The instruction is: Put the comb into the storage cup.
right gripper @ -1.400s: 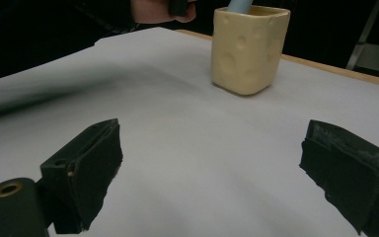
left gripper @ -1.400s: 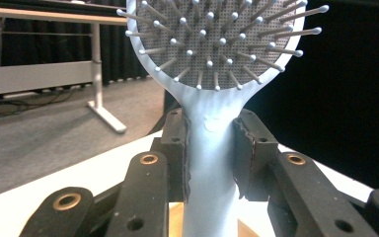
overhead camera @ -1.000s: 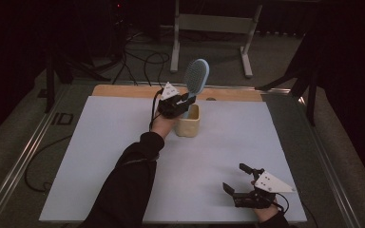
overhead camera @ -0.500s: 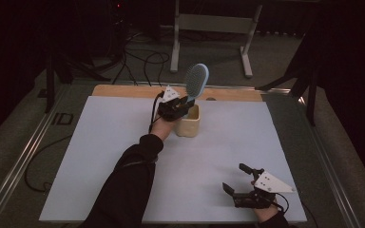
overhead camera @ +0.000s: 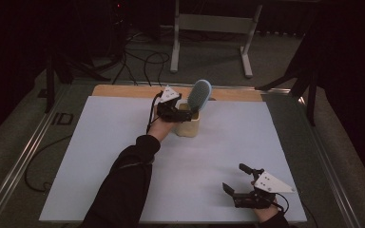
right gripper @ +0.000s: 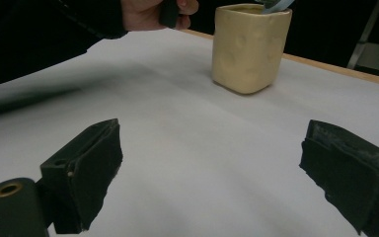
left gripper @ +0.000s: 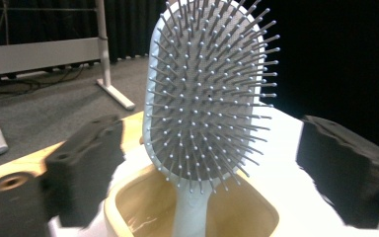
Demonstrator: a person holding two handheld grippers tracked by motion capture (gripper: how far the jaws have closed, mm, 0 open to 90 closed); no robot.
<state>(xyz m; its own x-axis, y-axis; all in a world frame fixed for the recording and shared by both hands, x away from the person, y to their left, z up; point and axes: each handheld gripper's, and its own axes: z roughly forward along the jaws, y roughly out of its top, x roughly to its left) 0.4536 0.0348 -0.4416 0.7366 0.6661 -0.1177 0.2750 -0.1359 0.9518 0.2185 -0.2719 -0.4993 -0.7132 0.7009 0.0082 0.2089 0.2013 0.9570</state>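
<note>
White sheeting covers the table; from above, the left gripper sits beside the far cup holding a hairbrush, while the right gripper rests near, spread. Left gripper view: jaws just opened, flanking the upright hairbrush untouched. Right gripper view: cup far ahead.

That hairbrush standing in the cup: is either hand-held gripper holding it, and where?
Neither. The left hand-held gripper has just opened; the hairbrush stands free between its jaws, handle in the cup.
</note>
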